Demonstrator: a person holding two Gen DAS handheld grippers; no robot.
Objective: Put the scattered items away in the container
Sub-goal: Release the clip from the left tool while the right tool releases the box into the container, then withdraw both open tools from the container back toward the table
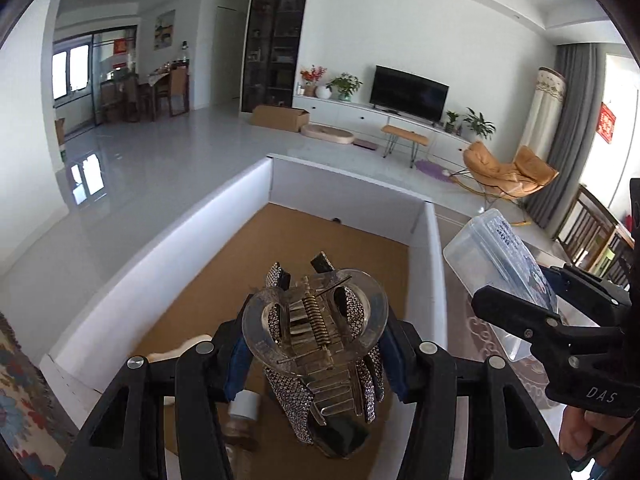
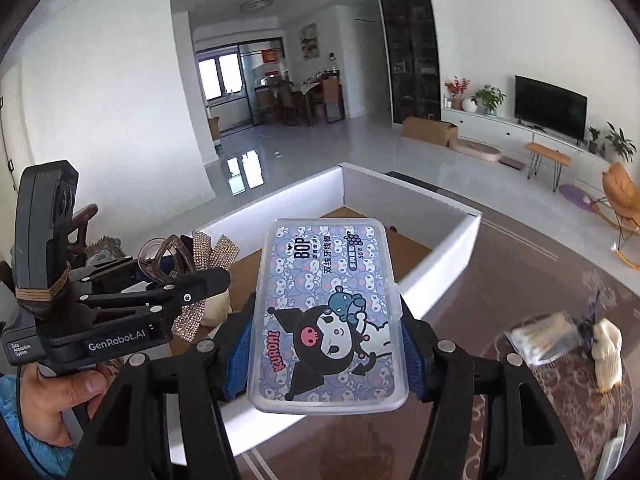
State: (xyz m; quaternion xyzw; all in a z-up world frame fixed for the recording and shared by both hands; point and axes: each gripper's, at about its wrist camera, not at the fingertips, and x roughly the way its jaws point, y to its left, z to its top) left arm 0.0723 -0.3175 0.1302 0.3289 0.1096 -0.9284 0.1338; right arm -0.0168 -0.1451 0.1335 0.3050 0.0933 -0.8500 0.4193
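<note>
The left gripper (image 1: pixel 316 360) is clamped on a rhinestone hair claw (image 1: pixel 320 344) — its blue pads press the clear plastic body from both sides, with the spring and glittering prongs showing between them. It hangs above the white box (image 1: pixel 152 264), whose brown cardboard floor lies below; a small white-capped bottle (image 1: pixel 245 404) and a pale soft item (image 1: pixel 180 350) already lie inside near the closer end. The right gripper (image 2: pixel 326 344) holds a clear flat plastic case (image 2: pixel 328 312) with a cartoon lid, its jaws set wide and its blue pads squeezing the long edges of the case. That case sits over the near wall of the box (image 2: pixel 436 252), tilted with its far end higher. From the right wrist view the left gripper (image 2: pixel 208 280) appears to the left, borne by a hand (image 2: pixel 52 400), with the hair claw (image 2: pixel 188 256) in its jaws. On the patterned rug (image 2: pixel 520 272) to the right of the box, a blurred clear packet (image 2: pixel 540 336) and a white cloth item (image 2: pixel 606 352) lie just beside each other — well apart from the box.
</note>
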